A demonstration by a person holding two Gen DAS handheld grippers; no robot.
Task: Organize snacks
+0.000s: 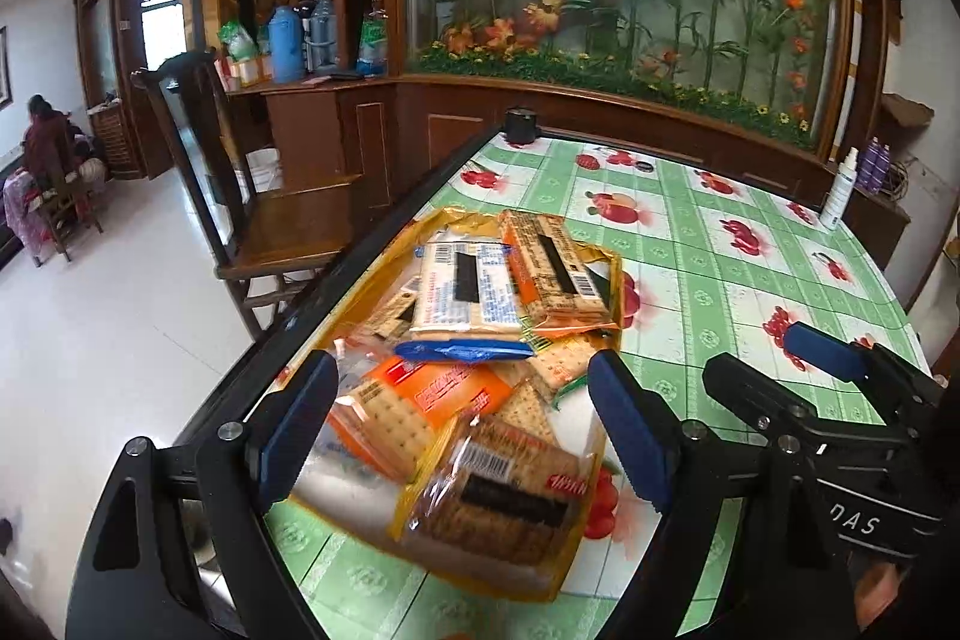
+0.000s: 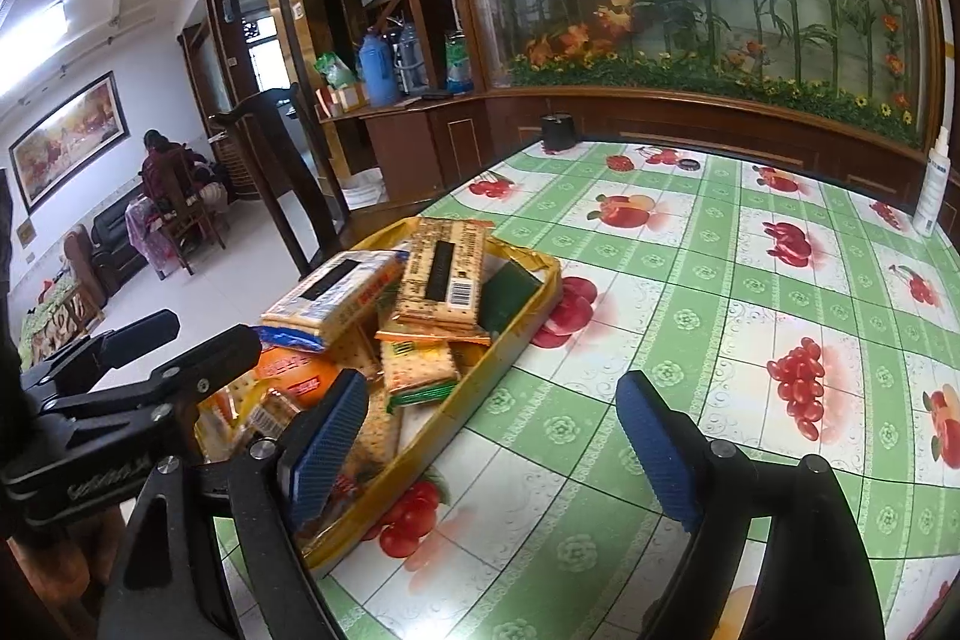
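Both claws, left gripper (image 1: 462,430) and right gripper (image 2: 498,442), are held wide and empty; the topmost cracker packet (image 1: 552,274) ahead in the yellow tray (image 2: 474,394) is best taken singly

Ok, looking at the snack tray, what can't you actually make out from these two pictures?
- Bottom layer of the yellow tray: both views, buried under stacked cracker packets.
- Tray's near-left end: right wrist view, hidden behind the left gripper and the right gripper's own finger.
- Packet brand names: both views, covered by black bars; the small print is blurred.
- White spray bottle label: too small.
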